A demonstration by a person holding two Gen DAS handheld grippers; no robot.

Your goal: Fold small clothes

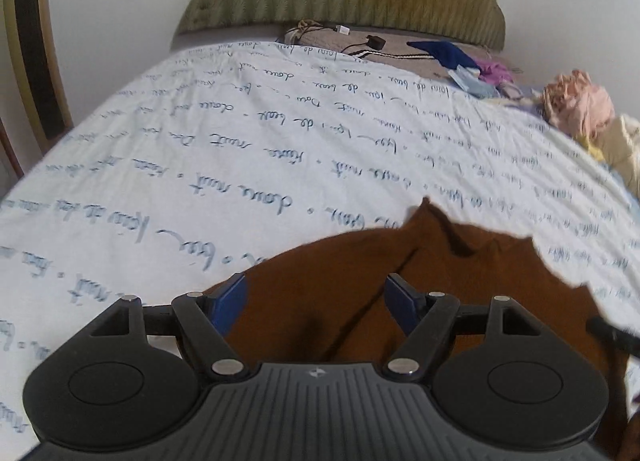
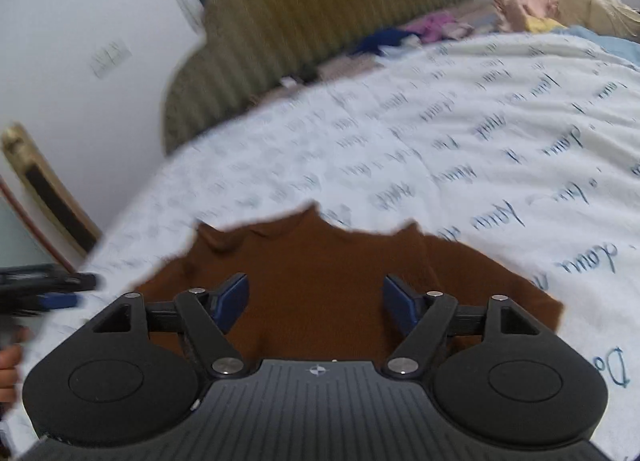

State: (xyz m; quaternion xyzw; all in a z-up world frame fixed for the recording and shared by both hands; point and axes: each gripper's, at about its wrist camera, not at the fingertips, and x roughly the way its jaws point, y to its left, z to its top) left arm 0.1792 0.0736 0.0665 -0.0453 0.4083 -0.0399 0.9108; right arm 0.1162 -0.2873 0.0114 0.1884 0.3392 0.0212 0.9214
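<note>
Brown garment [image 1: 400,281] lies rumpled on the white sheet with blue script [image 1: 240,149], directly under both of our tools. We judge it soft, light and limp, a knit that will sag and crease wherever it is lifted, so we would pinch it at 2 outer corners or along a hem. Our left gripper [image 1: 316,303] and right gripper [image 2: 316,301] both stand with jaws apart above the cloth, pinching nothing.

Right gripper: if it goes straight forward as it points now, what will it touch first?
Most likely the brown garment spread on the bed; the open right gripper points down at it. Depth is unclear.
</note>
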